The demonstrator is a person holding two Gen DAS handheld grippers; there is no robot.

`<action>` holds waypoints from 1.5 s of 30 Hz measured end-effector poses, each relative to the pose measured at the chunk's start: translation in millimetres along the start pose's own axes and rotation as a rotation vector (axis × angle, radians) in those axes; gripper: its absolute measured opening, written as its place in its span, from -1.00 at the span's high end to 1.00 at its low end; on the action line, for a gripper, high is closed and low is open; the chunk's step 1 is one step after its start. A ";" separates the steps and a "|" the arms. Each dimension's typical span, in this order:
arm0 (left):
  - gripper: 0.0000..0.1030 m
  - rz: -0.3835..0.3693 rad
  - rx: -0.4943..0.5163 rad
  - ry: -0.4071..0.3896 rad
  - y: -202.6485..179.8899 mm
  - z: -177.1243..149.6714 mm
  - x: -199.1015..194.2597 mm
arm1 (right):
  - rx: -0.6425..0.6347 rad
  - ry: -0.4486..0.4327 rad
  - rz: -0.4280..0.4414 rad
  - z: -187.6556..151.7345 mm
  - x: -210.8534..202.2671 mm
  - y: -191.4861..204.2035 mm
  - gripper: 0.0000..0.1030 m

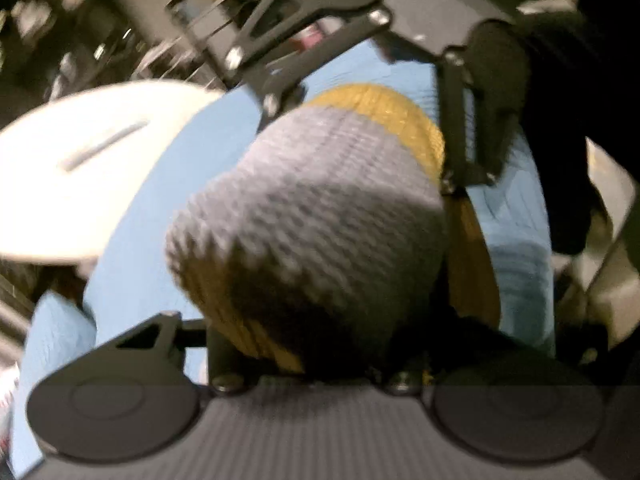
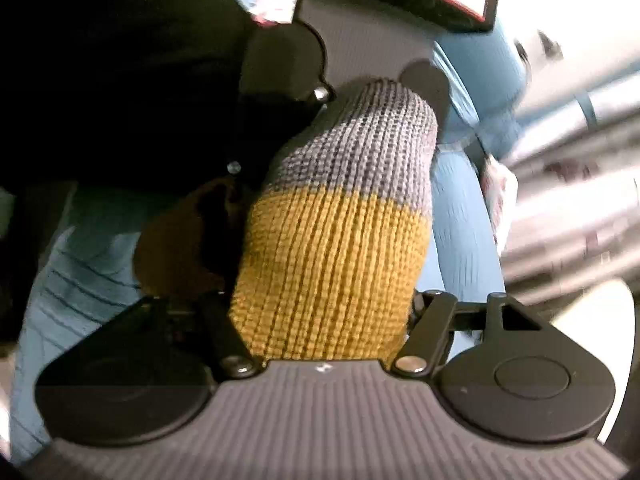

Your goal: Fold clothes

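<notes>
Knit sock (image 2: 336,240) btwn both grippers' jaws

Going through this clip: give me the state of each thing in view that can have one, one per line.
Knitted sock: grey and mustard, bunched and stretched between the two grippers.
Left gripper: sock fills its jaws; grip hidden.
Right gripper: sock's mustard end fills its jaws; whether the pads press is hidden.
Light blue cloth: spread out under the sock.
</notes>
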State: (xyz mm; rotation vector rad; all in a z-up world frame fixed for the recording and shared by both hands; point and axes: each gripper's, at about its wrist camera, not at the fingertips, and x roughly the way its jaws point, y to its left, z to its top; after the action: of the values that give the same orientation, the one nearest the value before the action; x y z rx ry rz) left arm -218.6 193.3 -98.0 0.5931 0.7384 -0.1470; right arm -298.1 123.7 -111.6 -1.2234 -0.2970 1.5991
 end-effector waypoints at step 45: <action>-1.00 1.073 -1.725 0.887 113.8 -268.3 -269.0 | 1.792 0.107 -0.355 -233.2 -25.6 15.9 -0.60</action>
State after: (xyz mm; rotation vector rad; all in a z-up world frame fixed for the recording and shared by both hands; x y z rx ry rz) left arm -537.9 416.0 -22.6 -0.7536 0.9729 1.6999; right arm -119.3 9.2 -212.6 0.1785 0.8266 0.8486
